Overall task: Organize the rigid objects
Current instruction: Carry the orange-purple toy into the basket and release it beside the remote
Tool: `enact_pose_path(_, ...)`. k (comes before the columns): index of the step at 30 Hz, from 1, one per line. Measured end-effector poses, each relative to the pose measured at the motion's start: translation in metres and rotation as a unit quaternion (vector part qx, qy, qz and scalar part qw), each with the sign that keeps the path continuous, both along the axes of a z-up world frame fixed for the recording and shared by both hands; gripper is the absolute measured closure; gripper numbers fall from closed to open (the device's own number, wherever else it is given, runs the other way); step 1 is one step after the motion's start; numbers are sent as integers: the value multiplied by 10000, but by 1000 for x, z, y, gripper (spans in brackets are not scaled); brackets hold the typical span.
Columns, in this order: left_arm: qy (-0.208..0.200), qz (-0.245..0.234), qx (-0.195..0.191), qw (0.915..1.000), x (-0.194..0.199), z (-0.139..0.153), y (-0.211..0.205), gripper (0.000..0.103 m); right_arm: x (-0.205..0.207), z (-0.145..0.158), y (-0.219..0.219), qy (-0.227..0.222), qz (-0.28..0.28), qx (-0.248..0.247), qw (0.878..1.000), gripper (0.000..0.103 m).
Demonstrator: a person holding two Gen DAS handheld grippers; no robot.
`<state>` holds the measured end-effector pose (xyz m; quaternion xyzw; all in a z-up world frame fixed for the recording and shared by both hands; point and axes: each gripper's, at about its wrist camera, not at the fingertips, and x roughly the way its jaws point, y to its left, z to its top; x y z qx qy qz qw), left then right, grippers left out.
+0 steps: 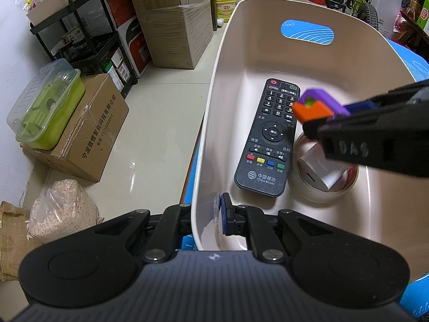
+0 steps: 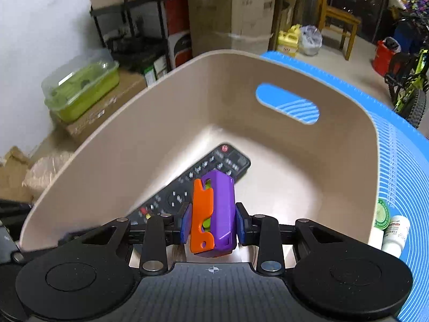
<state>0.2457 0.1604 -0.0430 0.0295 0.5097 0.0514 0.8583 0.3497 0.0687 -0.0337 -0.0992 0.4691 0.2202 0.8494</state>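
Fingers (image 1: 224,216) on bin rim (image 1: 211,102)

remote (image 2: 187,187) blurred — half hidden; white charger (image 1: 319,169) partly covered

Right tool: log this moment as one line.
right tool: shut on toy, above bin | left tool: shut on bin rim | in bin: remote, tape

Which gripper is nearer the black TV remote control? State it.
Right. The right gripper, shut on the purple-and-orange plastic toy, hangs just above the black TV remote control. The left gripper clamps the beige plastic basket's near wall, beside the remote's lower end.
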Motion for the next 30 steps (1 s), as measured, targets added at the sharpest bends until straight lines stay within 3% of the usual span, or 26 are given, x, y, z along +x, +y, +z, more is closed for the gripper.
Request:
enact_pose_path(8, -5, 1, 3, 10000, 1, -1, 0, 91, 5, -11, 3, 382, 24, -216, 9990, 62)
enact_pose_path(13, -5, 0, 2, 10000, 1, -2, -1, 91, 8, -10, -1, 473, -3, -158, 9988, 53)
enact_pose_path(18, -6, -5, 1, 10000, 1, -2, -3, 91, 2, 4, -9, 244, 101, 30, 9996, 42)
enact_pose_path(24, -6, -4, 0, 10000, 1, -2, -2, 91, -5, 28, -31, -49, 50, 229, 9997, 42)
enact_pose_path(30, -6, -3, 1, 10000, 1, -2, -2, 91, -21, 63, -77, -695, -408, 581, 9950, 42)
